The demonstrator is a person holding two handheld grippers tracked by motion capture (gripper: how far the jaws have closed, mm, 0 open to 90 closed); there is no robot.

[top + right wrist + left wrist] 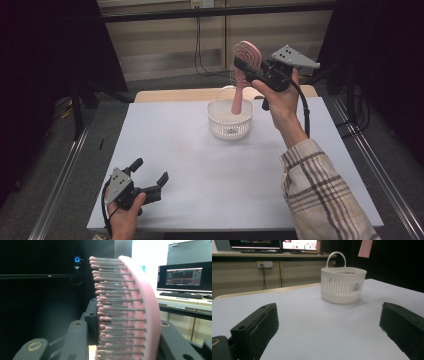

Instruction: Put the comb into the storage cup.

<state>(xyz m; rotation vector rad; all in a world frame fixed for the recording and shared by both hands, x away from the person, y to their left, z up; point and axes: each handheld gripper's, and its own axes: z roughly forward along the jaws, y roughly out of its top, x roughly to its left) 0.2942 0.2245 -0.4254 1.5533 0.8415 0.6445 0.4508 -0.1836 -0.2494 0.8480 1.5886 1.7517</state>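
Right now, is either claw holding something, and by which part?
The right claw grips a pink hairbrush by its bristled head, handle hanging down over the white basket. The left claw is open and holds nothing.

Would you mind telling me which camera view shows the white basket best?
The left gripper view: the white basket stands whole and unobstructed there, with slotted wall, handle and label visible. The high view shows it smaller, from above, with the pink hairbrush handle hanging in front of it.
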